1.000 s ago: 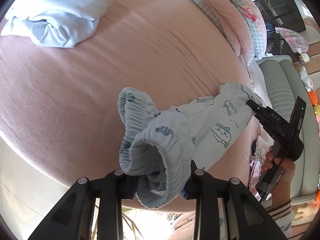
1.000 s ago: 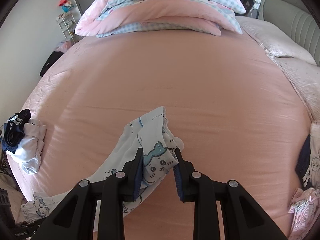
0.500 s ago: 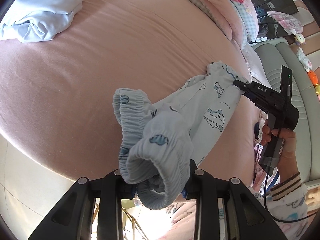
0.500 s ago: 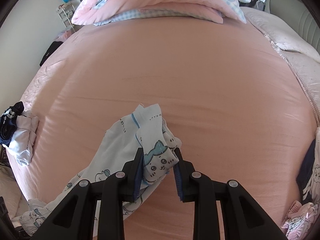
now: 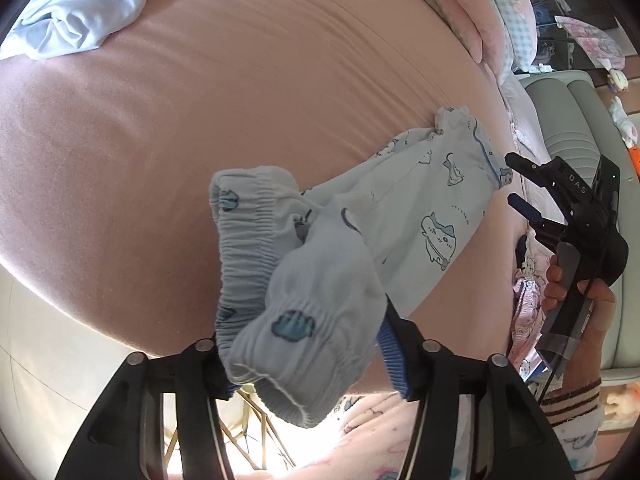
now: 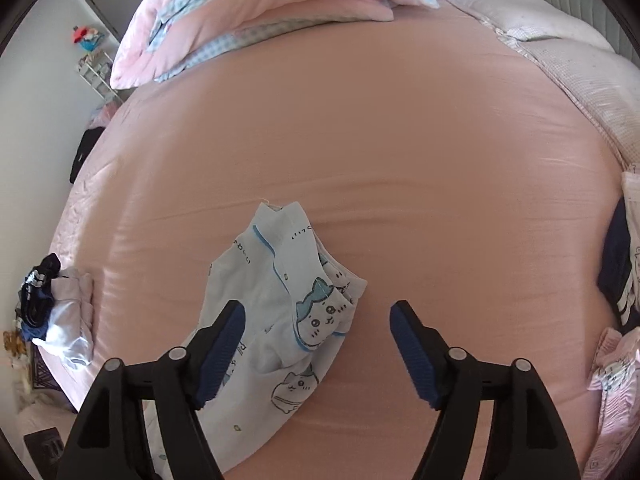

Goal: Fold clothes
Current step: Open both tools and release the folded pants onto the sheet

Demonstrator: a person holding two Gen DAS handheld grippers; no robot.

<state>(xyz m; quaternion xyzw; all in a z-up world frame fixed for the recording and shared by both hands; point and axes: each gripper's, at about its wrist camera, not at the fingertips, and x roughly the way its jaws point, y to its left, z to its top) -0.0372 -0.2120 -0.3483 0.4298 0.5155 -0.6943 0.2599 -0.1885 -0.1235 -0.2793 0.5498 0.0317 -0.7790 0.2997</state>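
Left wrist view: the left gripper [image 5: 308, 356] is opening its jaws, with the elastic waistband of the light-blue cat-print pants [image 5: 360, 240] still bunched between them. Right wrist view: the right gripper [image 6: 316, 344] is opening wide; the pants cuff [image 6: 320, 312] lies loose between its jaws on the pink bed [image 6: 400, 140].

Wide open pink sheet [image 6: 360, 140] ahead of the pyjama trousers [image 6: 280, 300]; folded quilts [image 6: 260, 12] block the far end, clothes pile [image 6: 60, 320] crowds the left edge
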